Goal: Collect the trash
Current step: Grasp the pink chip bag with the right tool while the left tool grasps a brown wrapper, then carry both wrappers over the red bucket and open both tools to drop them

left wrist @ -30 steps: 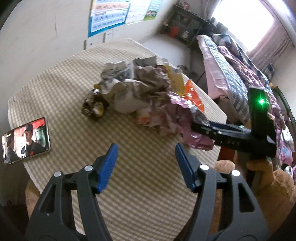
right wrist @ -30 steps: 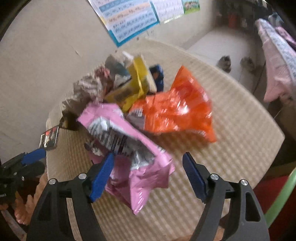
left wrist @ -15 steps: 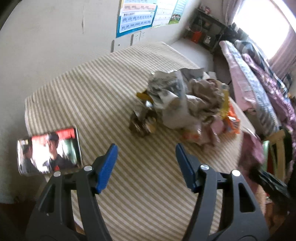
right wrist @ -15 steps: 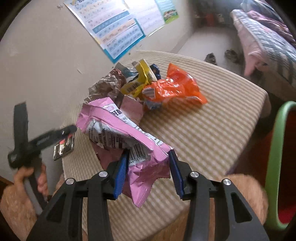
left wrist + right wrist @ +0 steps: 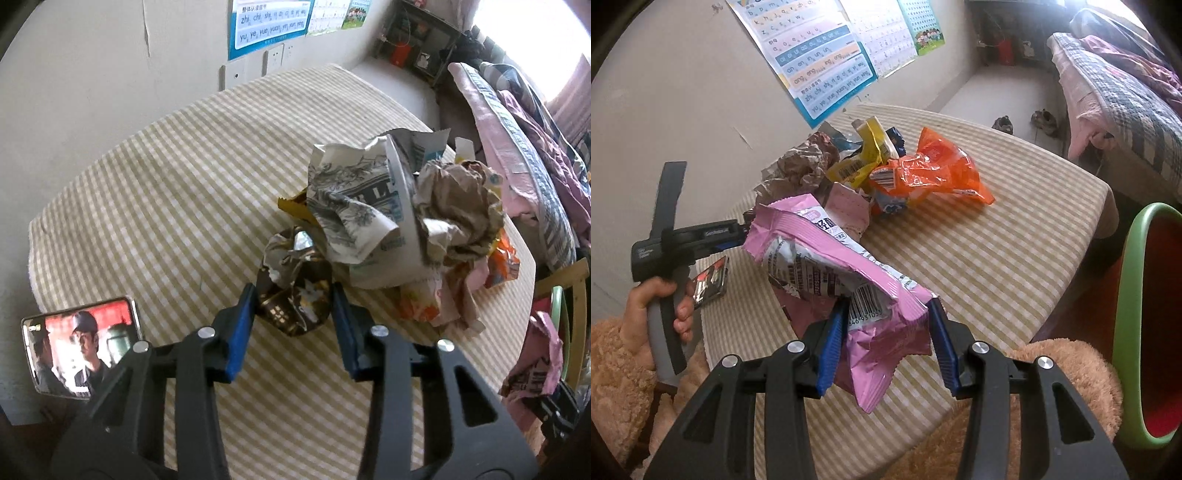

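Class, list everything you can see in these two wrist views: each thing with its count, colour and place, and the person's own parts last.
Table: one, beige checked cloth, by wall.
Pink bag: one, in right gripper.
Dark wrapper: one, brown-gold, between left gripper's pads.
Orange bag: one, on table.
Yellow wrapper: one, in pile.
Crumpled papers: several, white and brown, pile.
Phone: one, screen lit, table edge.
Posters: several, wall.
Bin: one, green rim, beside table.
Bed: one, far side.
Left gripper: closing on wrapper.
Right gripper: gripping bag.
Hand: one, fleecy sleeve.
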